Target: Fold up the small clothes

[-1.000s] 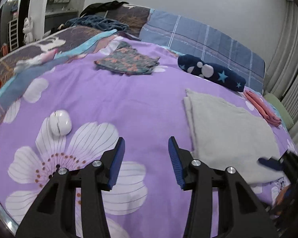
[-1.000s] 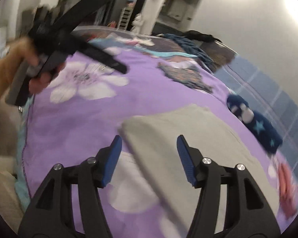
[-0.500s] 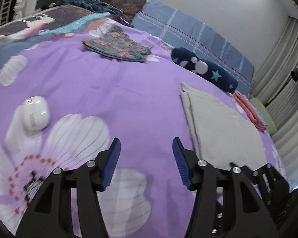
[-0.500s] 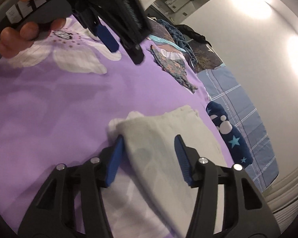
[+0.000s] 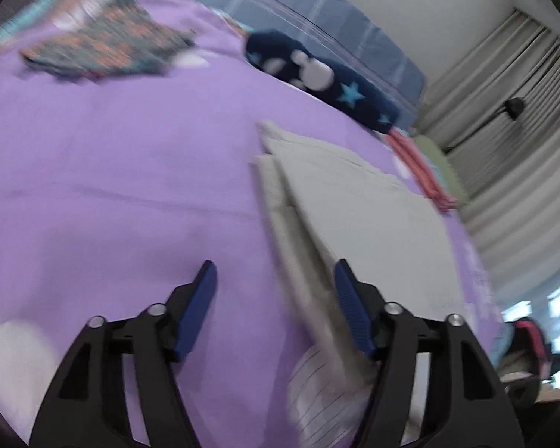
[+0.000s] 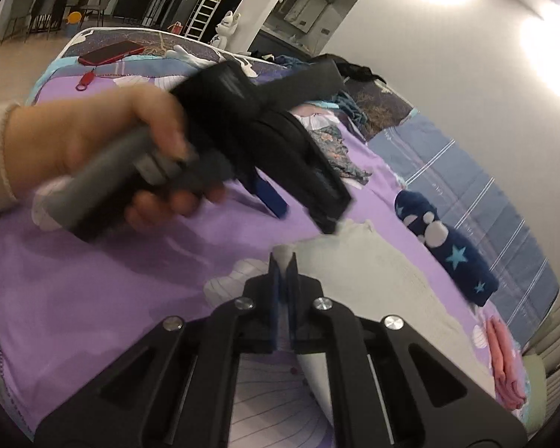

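A pale grey folded garment (image 5: 358,201) lies on the purple flowered bedspread (image 5: 112,171). My left gripper (image 5: 274,291) is open, low over the bed, with the garment's left edge between its fingers by the right pad. In the right wrist view, my right gripper (image 6: 284,267) is shut on the near corner of the grey garment (image 6: 377,272). The left gripper (image 6: 302,205) shows there blurred, held in a hand, just beyond the garment's corner.
A dark floral garment (image 5: 108,48) lies at the far left. A navy star-patterned roll (image 5: 317,78) lies behind the grey garment, and a folded pink item (image 5: 418,164) to its right. A red phone (image 6: 110,52) lies at the bed's far end.
My right gripper has shut on the grey garment's corner. My left gripper has moved forward and right to the garment's left edge.
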A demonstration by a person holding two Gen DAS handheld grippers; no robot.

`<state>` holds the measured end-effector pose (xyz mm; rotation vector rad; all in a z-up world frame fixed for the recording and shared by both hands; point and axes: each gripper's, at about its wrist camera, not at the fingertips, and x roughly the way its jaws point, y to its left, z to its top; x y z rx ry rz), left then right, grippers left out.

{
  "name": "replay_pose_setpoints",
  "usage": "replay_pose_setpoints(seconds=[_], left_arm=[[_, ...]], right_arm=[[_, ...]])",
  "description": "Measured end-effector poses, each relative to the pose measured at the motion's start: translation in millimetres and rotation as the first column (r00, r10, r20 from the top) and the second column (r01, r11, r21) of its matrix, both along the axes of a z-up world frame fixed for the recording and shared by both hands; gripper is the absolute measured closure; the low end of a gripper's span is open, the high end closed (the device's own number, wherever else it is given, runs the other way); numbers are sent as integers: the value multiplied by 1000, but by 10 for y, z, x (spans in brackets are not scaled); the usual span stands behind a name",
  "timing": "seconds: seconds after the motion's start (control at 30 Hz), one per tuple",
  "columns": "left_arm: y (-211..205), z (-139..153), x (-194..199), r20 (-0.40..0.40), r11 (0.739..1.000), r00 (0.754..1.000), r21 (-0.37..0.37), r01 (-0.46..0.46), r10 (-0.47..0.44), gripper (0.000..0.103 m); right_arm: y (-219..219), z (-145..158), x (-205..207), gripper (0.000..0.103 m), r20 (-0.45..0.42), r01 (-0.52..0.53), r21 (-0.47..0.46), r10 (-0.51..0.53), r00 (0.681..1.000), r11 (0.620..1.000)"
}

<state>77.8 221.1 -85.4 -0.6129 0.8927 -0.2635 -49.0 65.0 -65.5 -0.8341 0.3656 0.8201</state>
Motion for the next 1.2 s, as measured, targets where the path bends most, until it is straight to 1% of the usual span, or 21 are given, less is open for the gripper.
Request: replay_pose_setpoints(seconds=[0.17, 0.2, 0.23, 0.33, 0.37, 0.43, 0.5, 0.57, 0.6, 0.7, 0.73, 0.77, 0.8, 0.83, 0.87, 0.93, 1.0, 1.03, 1.07, 1.1, 1.2], left_arm=[[25, -48, 315, -13, 996, 1000, -93, -12, 11, 36], [22, -59, 383, -19, 996, 1000, -91, -18, 17, 48], [21, -69, 426, -27, 996, 999, -87, -23, 21, 68], [62, -129, 559, -58, 993, 997, -106, -58, 52, 97], [79, -128, 594, -53, 991, 996, -107, -80, 74, 101], [120, -39, 623, -29, 986, 991, -102, -131, 128, 103], [154, 169, 583, 55, 983, 987, -111, -147, 154, 103], [162, 281, 562, 88, 982, 978, -29, -185, 187, 103], [171, 289, 569, 86, 983, 979, -3, -185, 184, 103], [169, 167, 545, 24, 988, 988, 36, -151, 150, 103], [155, 119, 498, 3, 987, 989, 65, -149, 149, 94], [142, 85, 455, -10, 988, 990, 68, -142, 143, 85], [118, 55, 392, -18, 991, 992, 49, -127, 128, 60], [120, 36, 332, -7, 992, 992, 34, -122, 122, 46], [88, 47, 277, 10, 994, 994, 23, -109, 109, 43], [18, 53, 210, 27, 998, 998, 5, -58, 58, 33], [-37, 18, 189, 26, 999, 1000, -38, -15, 16, 26], [-54, -14, 186, 27, 998, 1000, -59, 3, -1, 24], [-60, -34, 195, 30, 998, 1000, -58, 6, -4, 24], [-70, -49, 219, 28, 999, 1000, -50, 11, -10, 24], [-110, -46, 287, 16, 1000, 1000, -23, 12, -12, 24]], right_arm=[[22, -148, -56, 100, 3, -16, -47, 16, 1000, 999], [18, -164, -67, 100, 11, -18, -51, 19, 1000, 999], [12, -162, -84, 100, 14, -18, -49, 19, 1000, 999], [-11, -115, -38, 100, -12, -10, -23, 10, 1000, 1000], [-14, -107, -43, 100, -24, -8, -17, 8, 1000, 1000], [-16, -81, -35, 100, -57, -9, 0, 9, 998, 1000], [-27, -61, -63, 100, -52, -12, 10, 13, 999, 1000], [-36, -82, -71, 100, -58, -19, 4, 20, 998, 1000], [-35, -107, -67, 100, -62, -20, -4, 19, 998, 1000], [-54, -187, -67, 99, -82, -25, -21, 24, 996, 999], [-55, -210, -76, 99, -80, -27, -27, 25, 997, 999], [-55, -229, -89, 96, -73, -30, -34, 27, 997, 999], [-61, -240, -113, 90, -65, -34, -38, 32, 997, 999], [-72, -235, -139, 87, -63, -43, -37, 41, 997, 998], [-86, -222, -172, 78, -56, -54, -37, 51, 997, 998], [-132, -205, -257, 71, -7, -70, -52, 70, 998, 996], [-170, -255, -325, 62, 71, -63, -115, 72, 995, 991], [-178, -304, -335, 62, 99, -49, -152, 65, 993, 987], [-178, -387, -324, 62, 120, -24, -200, 48, 992, 980], [-177, -433, -299, 62, 116, -9, -219, 35, 993, 976], [-115, -461, -208, 63, 83, 31, -219, -13, 996, 975]])
